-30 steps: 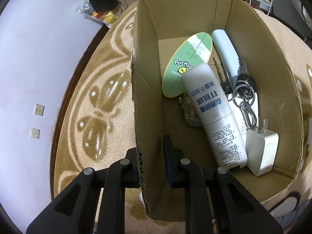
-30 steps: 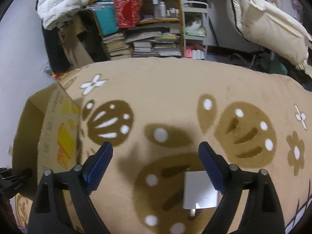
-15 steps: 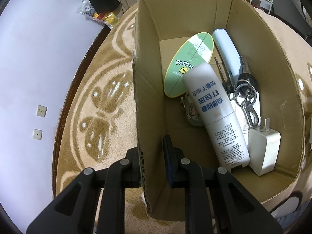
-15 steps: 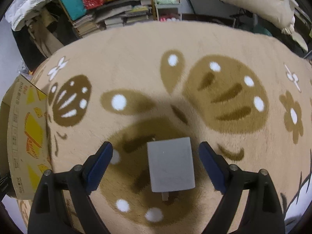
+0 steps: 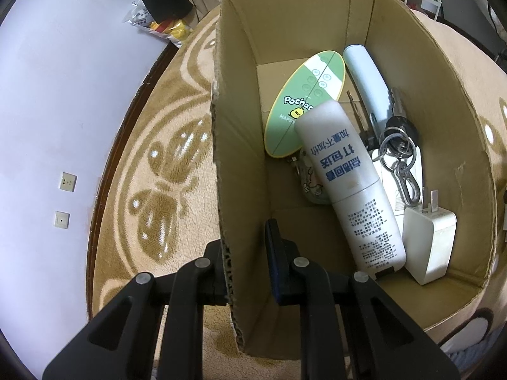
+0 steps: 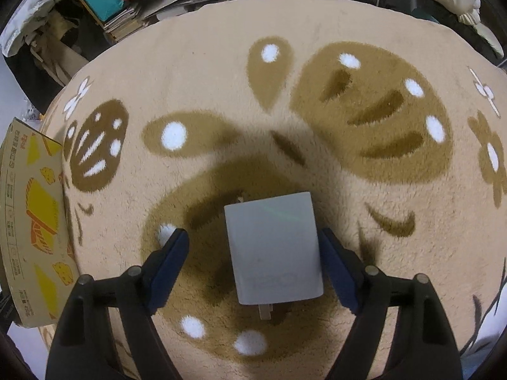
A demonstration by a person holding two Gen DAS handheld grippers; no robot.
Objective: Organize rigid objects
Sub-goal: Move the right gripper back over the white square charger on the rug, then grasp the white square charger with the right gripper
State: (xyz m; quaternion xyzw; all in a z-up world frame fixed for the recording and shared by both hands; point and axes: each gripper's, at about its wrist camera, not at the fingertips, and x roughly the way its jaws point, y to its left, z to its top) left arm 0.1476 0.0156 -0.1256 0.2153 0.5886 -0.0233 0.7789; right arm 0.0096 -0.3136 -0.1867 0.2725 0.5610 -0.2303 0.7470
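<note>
On the rug (image 6: 348, 25), well clear of its edges, one white charger (image 6: 273, 247) lies between the closing, not-yet-pressing right gripper (image 6: 255, 250), while the left gripper (image 5: 245, 247) clenches the cardboard box (image 5: 240, 164) wall, a second charger (image 5: 427, 243) inside.

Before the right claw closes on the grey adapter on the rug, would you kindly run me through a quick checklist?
1. Grey adapter sits between the right claw fingers: ok.
2. Jaws have just been closing but remain open; left finger stands clear of the adapter: ok.
3. Right finger touching the adapter: cannot tell.
4. Adapter lies flat on the rug, prongs toward the camera: ok.
5. Left claw shut on the cardboard box wall, steadying it: ok.
6. Free floor inside the box for another item: ok, near the left wall.
</note>
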